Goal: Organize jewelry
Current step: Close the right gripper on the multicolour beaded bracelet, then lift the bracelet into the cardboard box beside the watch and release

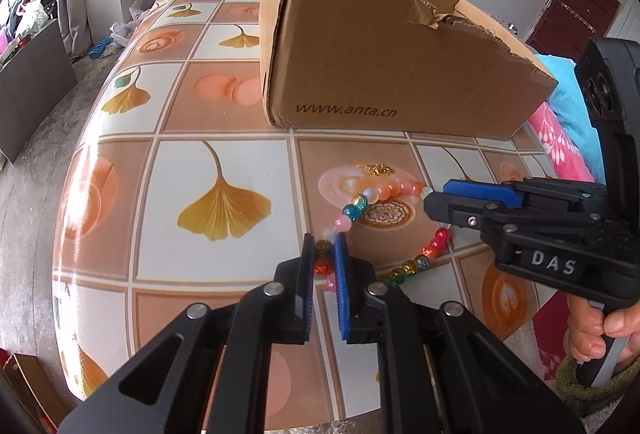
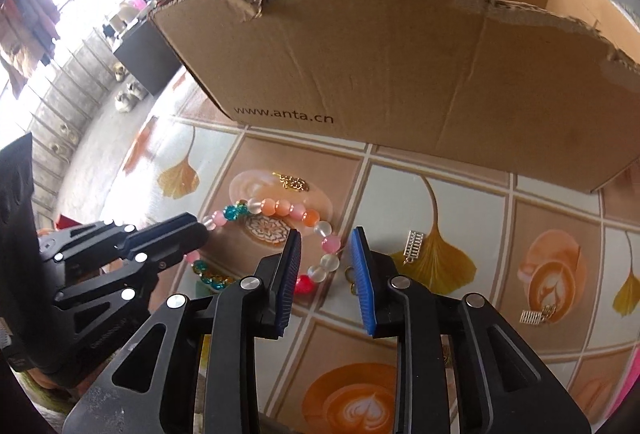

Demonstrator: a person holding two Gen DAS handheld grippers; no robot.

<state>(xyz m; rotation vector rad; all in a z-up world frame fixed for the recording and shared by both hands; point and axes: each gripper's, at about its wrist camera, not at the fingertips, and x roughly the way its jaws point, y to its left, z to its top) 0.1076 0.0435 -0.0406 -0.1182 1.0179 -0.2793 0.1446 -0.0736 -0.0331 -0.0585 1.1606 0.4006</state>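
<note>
A bracelet [image 1: 384,191] of orange, pink, white, teal and red beads lies in a loop on the patterned table [image 1: 224,105]. My left gripper [image 1: 324,250] is shut on its near-left stretch, with an orange-red bead pinched between the pads. In the right wrist view the same gripper [image 2: 202,230] comes in from the left, closed on the strand. My right gripper [image 2: 326,246] stands over the bracelet's [image 2: 284,205] right side. Pink and white beads lie between its pads with a gap on both sides. From the left wrist its tip [image 1: 434,197] meets the loop's far-right beads.
A torn open cardboard box [image 1: 380,45] stands just behind the bracelet. Small gold pieces lie around: a charm [image 2: 294,182], two ladder-like pendants [image 2: 414,246] [image 2: 534,316] and rings [image 2: 352,278]. A person's hand [image 1: 596,330] holds the right gripper's handle. The table edge drops off at left.
</note>
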